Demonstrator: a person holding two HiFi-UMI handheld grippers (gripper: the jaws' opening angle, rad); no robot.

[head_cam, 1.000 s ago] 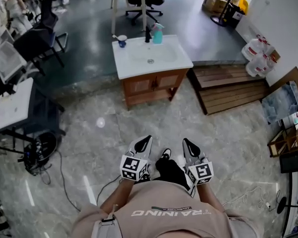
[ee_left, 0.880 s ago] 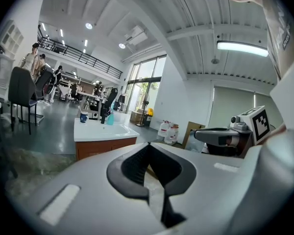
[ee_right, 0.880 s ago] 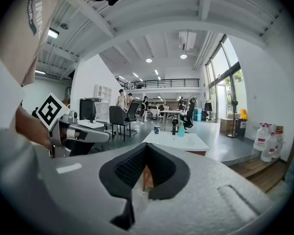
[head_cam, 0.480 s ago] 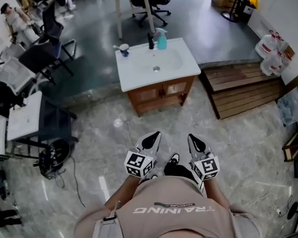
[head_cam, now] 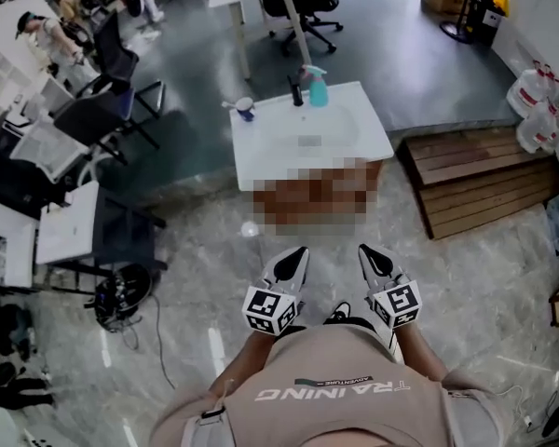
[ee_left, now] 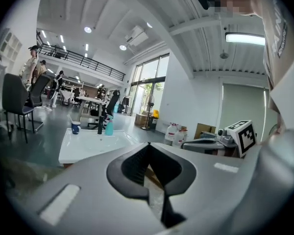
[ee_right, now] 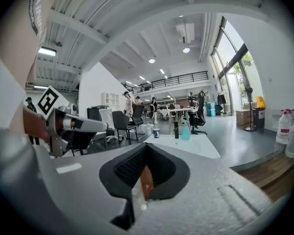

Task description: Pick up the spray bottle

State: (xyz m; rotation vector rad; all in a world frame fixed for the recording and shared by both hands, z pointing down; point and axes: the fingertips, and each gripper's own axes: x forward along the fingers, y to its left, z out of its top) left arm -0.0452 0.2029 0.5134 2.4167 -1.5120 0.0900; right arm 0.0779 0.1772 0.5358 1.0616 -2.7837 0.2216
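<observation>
The spray bottle (head_cam: 318, 88) stands upright at the far edge of the white desk (head_cam: 261, 142), well ahead of the left claw (head_cam: 292, 266) and right claw (head_cam: 374, 262), both closed and empty, neither clearly nearer.

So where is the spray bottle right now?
In the head view, the teal spray bottle stands at the far edge of the white sink counter, just right of the black faucet; a blue cup sits further left.
</observation>
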